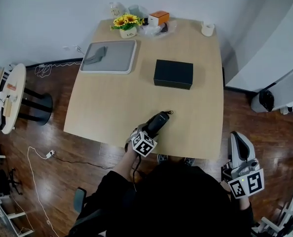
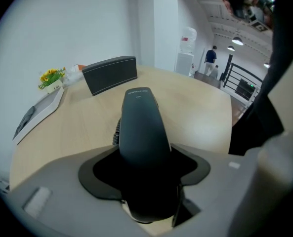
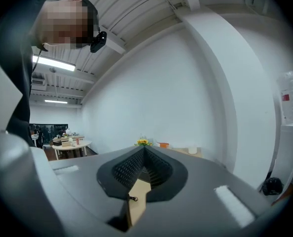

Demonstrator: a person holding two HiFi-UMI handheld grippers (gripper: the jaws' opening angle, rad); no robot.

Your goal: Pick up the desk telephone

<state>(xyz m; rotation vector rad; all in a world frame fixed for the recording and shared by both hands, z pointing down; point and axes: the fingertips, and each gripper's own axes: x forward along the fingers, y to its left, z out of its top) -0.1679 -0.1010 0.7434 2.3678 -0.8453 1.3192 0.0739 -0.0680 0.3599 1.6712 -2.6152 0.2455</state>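
A black telephone handset (image 1: 158,120) lies near the front edge of the wooden table (image 1: 111,107), with a short curl of cord (image 1: 170,112) at its far end. My left gripper (image 1: 153,127) points steeply down and is shut on the handset. In the left gripper view the handset (image 2: 141,127) fills the gap between the jaws and juts out ahead, coiled cord (image 2: 117,130) beside it. A black rectangular box (image 1: 173,74) sits farther back at mid-table. My right gripper (image 1: 240,144) hangs off the table's right front corner, shut and empty, its pads meeting at the right gripper's tip (image 3: 144,154).
A grey tray (image 1: 109,57) with a dark cloth lies at the back left. A flower pot (image 1: 127,26), an orange box (image 1: 159,18) and a white cup (image 1: 207,29) line the far edge. A round side table (image 1: 13,98) and floor cables stand left.
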